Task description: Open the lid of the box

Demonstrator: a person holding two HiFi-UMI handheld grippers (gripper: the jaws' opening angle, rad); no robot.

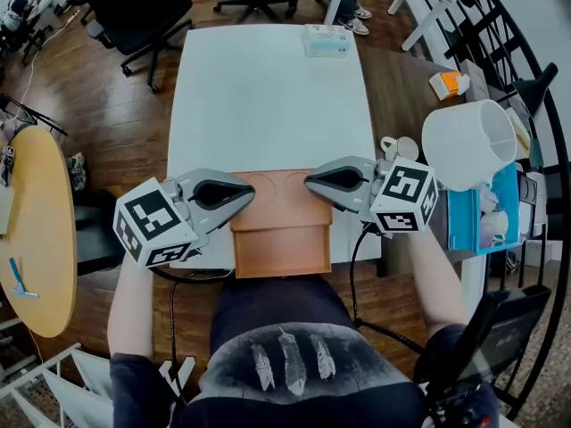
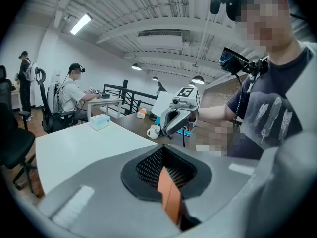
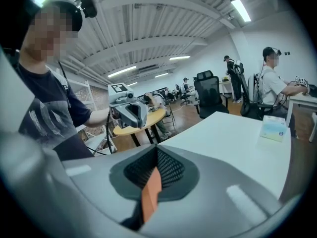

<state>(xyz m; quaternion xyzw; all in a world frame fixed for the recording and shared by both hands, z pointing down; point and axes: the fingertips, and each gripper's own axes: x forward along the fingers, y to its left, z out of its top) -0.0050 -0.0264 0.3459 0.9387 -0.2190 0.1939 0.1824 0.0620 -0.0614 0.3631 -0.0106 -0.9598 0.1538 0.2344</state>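
Observation:
A brown box stands at the near edge of the white table, right in front of the person. Its lid is a flat brown panel at the box's far side, held between the two grippers. My left gripper is shut on the lid's left edge, my right gripper on its right edge. In the left gripper view a thin orange-brown strip of the lid is pinched between the jaws. The right gripper view shows the same strip clamped in its jaws. Each gripper sees the other across the box.
A tissue box lies at the table's far edge. To the right are a mug, a white bucket and a blue container. A round wooden table stands left, office chairs beyond. People sit in the background.

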